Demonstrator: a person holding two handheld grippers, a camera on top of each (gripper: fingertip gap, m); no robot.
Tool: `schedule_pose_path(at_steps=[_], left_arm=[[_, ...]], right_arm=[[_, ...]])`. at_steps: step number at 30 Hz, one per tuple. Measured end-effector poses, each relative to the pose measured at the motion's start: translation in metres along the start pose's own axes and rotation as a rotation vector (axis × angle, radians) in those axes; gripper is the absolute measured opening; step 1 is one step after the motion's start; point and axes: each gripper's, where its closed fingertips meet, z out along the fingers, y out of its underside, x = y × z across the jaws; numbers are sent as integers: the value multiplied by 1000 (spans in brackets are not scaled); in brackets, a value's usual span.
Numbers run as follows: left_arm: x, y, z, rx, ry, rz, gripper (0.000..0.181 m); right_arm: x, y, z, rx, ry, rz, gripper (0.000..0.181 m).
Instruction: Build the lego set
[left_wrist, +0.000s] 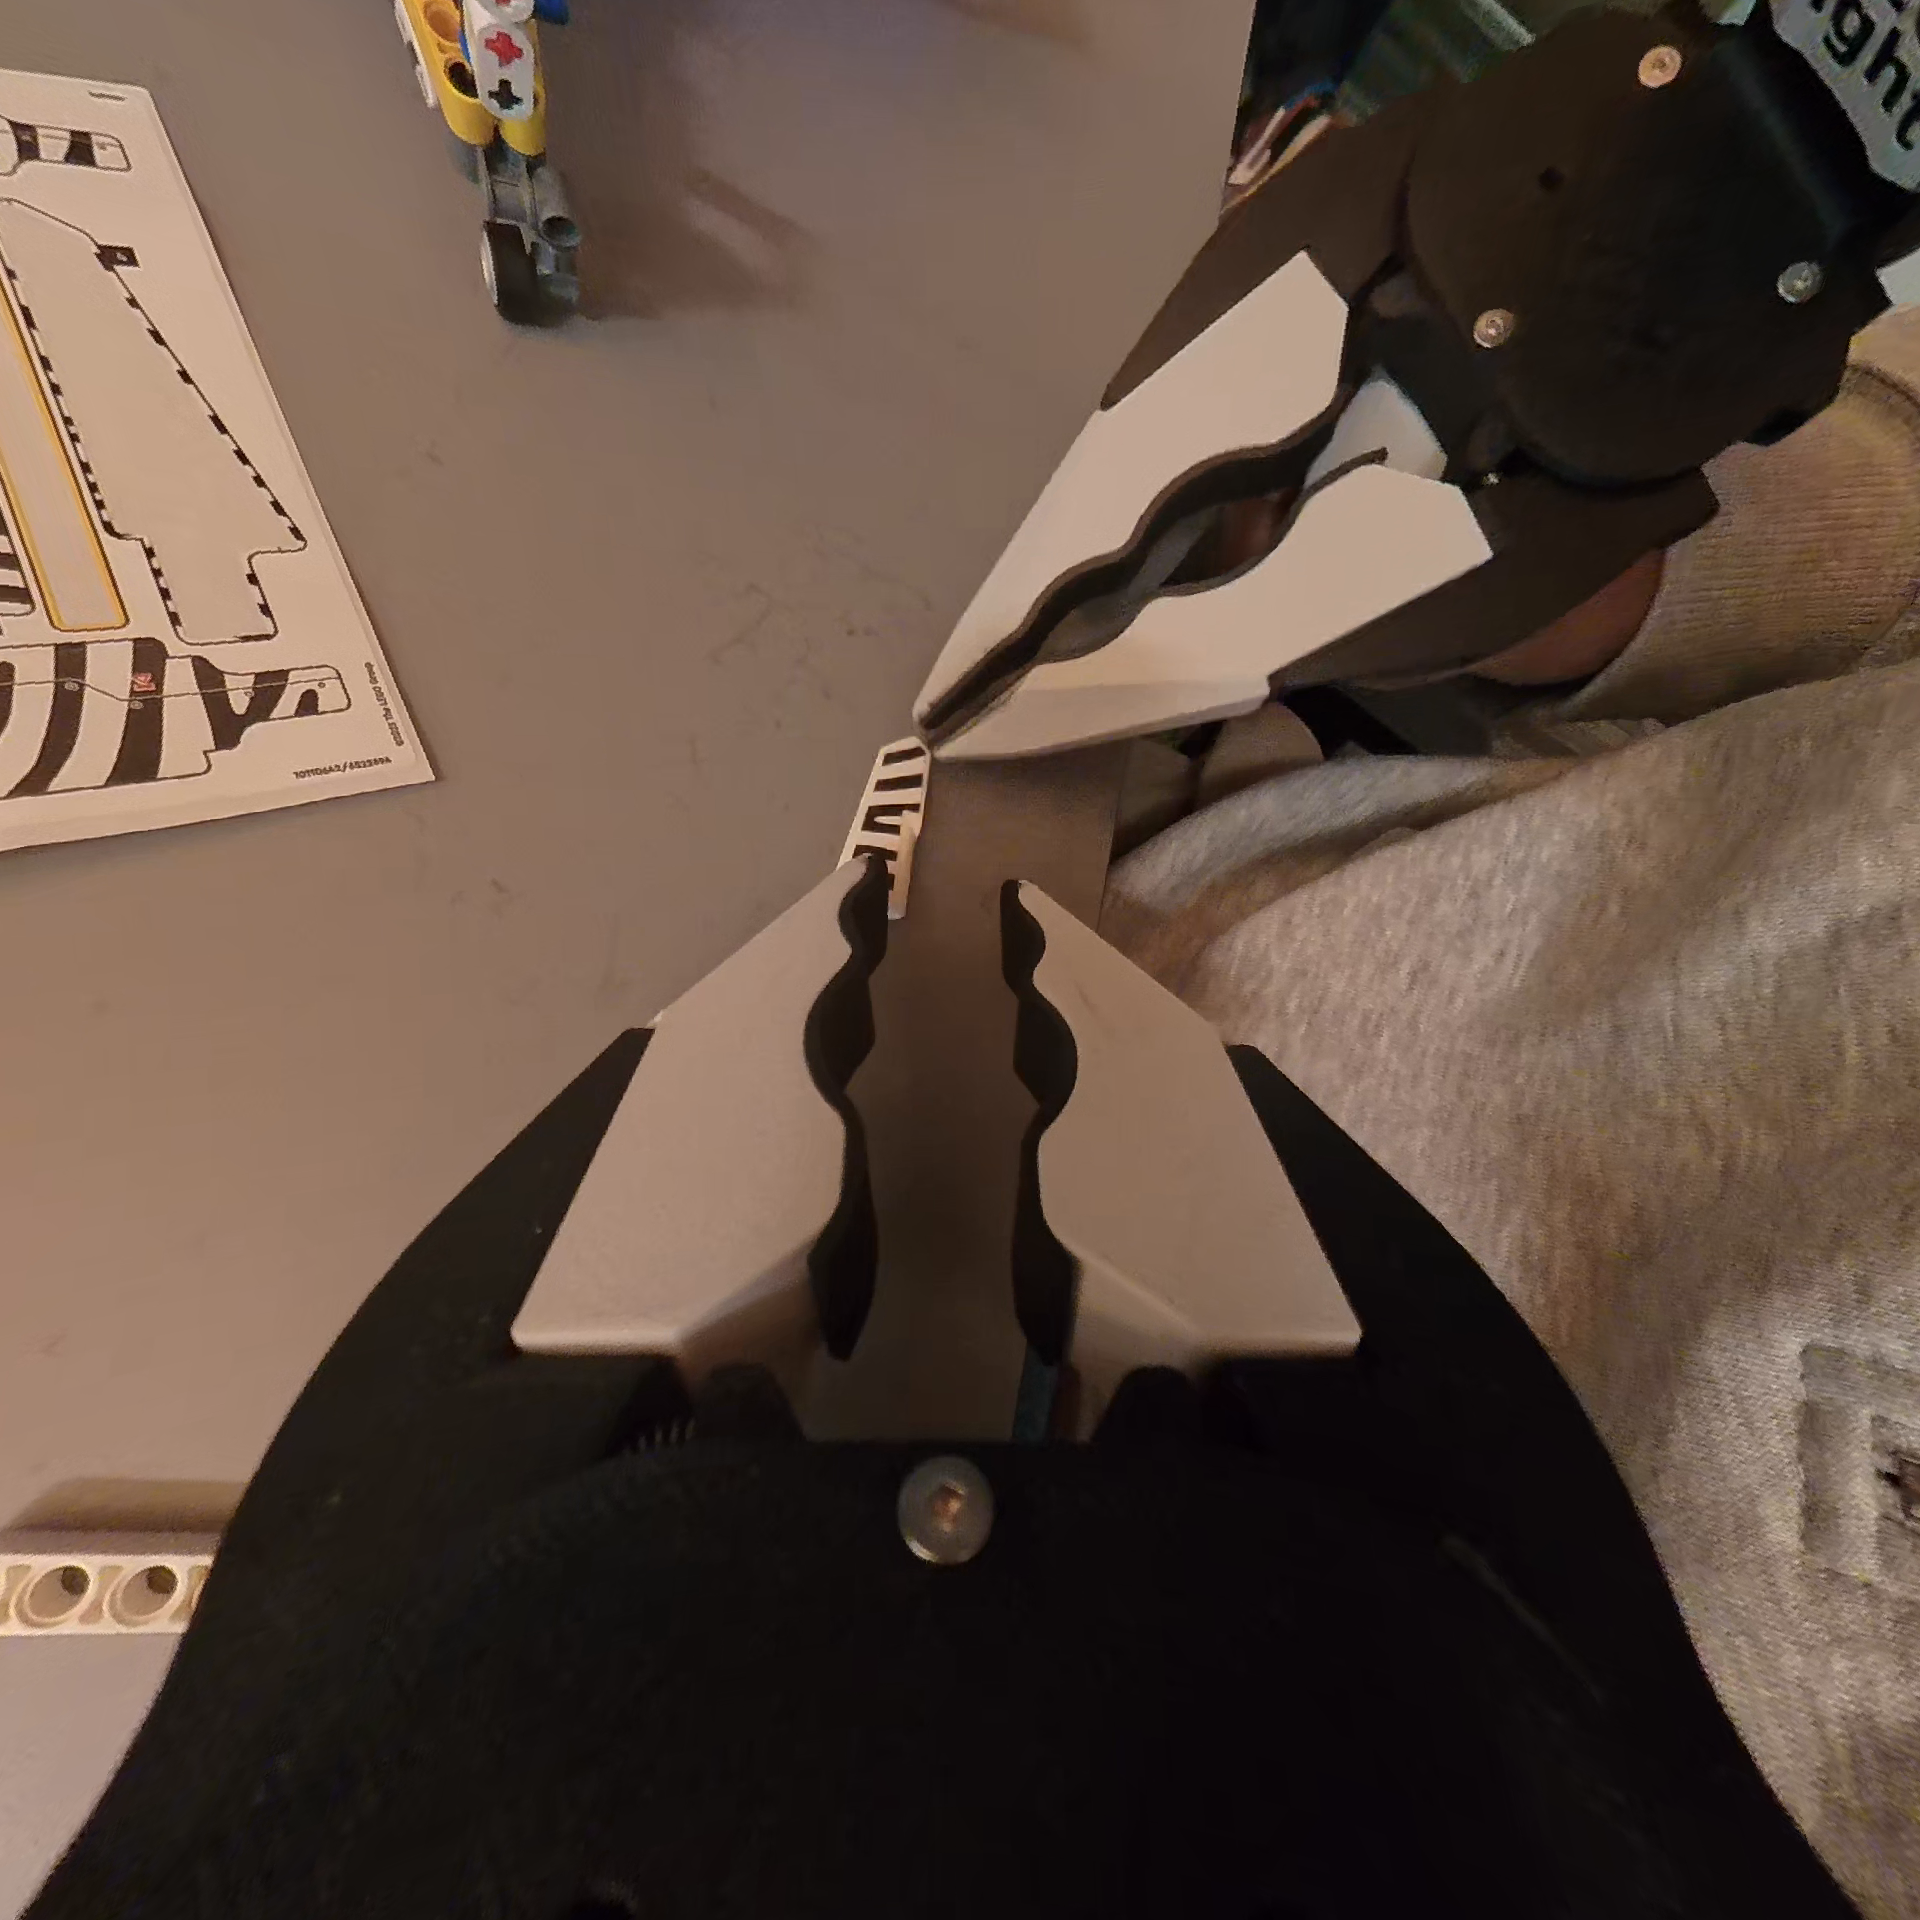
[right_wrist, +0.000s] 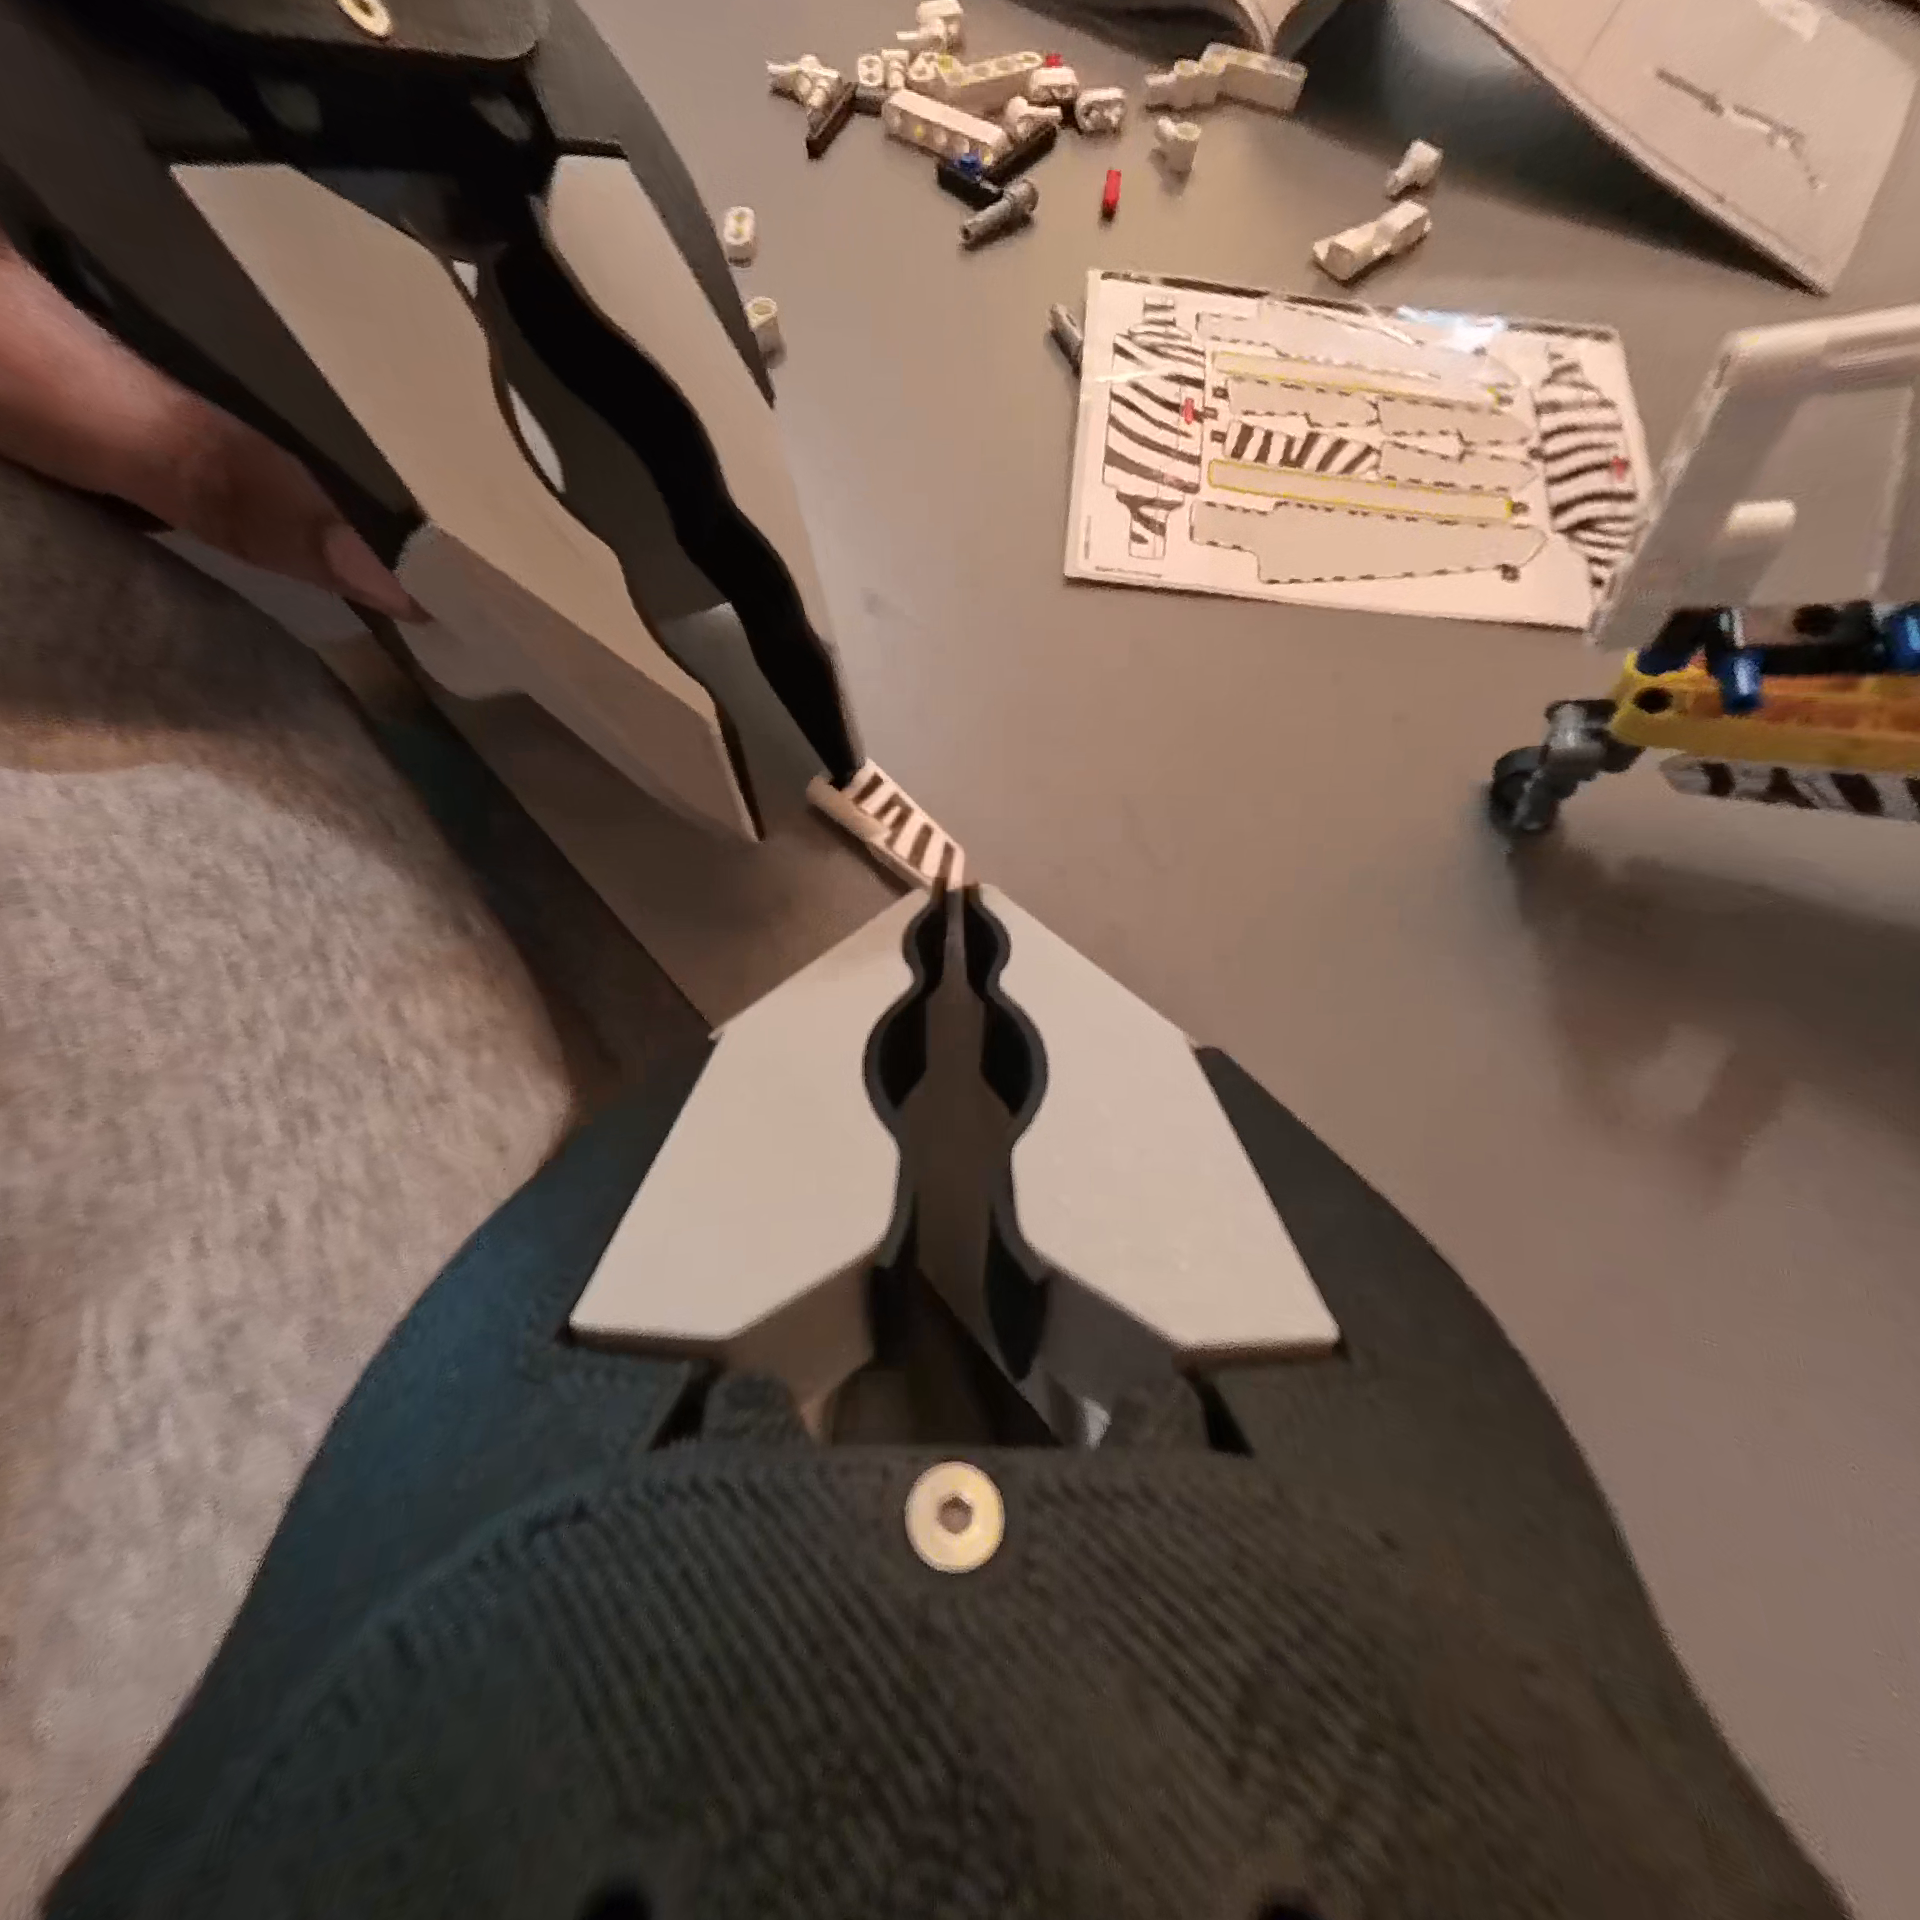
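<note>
A small white lego piece with black zebra stripes (left_wrist: 883, 821) sits at the near edge of the grey tabletop (left_wrist: 623, 540), held between the two claws. The left gripper (left_wrist: 940, 894) has its jaws parted by a clear gap, and only the tip of its left finger touches one end of the striped piece. The right gripper (right_wrist: 954, 891) has its jaws pressed nearly together, tips pinching the other end of the piece (right_wrist: 899, 826).

Just beyond that striped piece the table is bare. Farther from it lies the flat white sticker sheet with zebra patterns (right_wrist: 1351, 457), and beyond the sheet a scatter of loose white, black and red lego parts (right_wrist: 997, 114). To the right of the sheet stands the partly built yellow and white wheeled lego model (right_wrist: 1714, 644). On the near side, past the table edge, is a person's grey knitted clothing (left_wrist: 1455, 1039).
</note>
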Motion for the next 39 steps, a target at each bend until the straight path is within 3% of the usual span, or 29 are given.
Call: schedule_pose_path(at_steps=[5, 23, 31, 36, 39], left_arm=[[0, 0, 0, 0, -1, 0, 21], [-1, 5, 3, -34, -16, -8, 26], [-1, 3, 2, -22, -5, -17, 27], [-1, -2, -3, 30, 36, -63, 28], [-2, -6, -7, 65, 49, -87, 28]], right_arm=[[-3, -15, 1, 50, -27, 37, 6], [4, -4, 0, 39, -9, 41, 12], [-3, -6, 1, 53, -124, 41, 37], [-4, -2, 5, 8, -171, 16, 31], [-3, 1, 6, -21, -175, -39, 15]])
